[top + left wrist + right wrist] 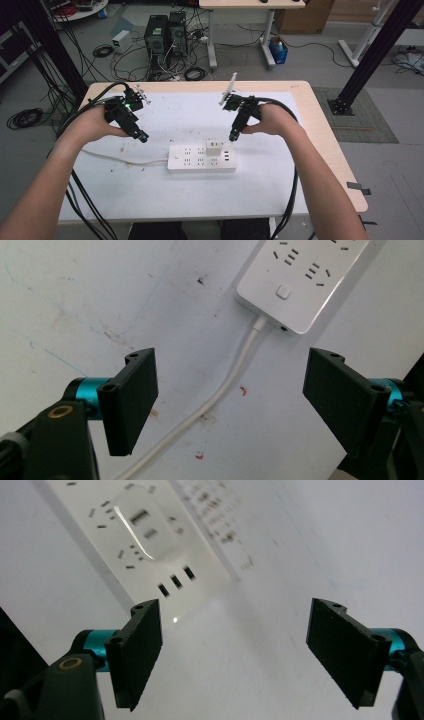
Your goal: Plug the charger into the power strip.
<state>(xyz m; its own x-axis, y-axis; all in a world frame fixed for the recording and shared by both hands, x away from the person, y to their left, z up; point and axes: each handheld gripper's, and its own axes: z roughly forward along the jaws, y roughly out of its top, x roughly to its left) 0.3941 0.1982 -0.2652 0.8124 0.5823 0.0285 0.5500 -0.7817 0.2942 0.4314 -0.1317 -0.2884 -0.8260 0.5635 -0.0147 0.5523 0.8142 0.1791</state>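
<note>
A white power strip (201,158) lies in the middle of the white-covered table, with a white charger cube (214,147) plugged into its top. Its white cable (120,158) runs off to the left. My left gripper (142,136) hovers left of the strip, open and empty; in its own view the strip's switch end (290,285) and cable (220,390) lie beyond the jaws. My right gripper (232,136) hangs just above the strip's right end, open and empty. The right gripper view has the charger (145,527) and the USB ports (176,581) ahead of its jaws.
The white sheet (165,190) covers most of the wooden table (325,145). Beyond the far edge, computer towers (165,35) and tangled cables stand on the floor. Black frame posts (375,55) rise at both sides.
</note>
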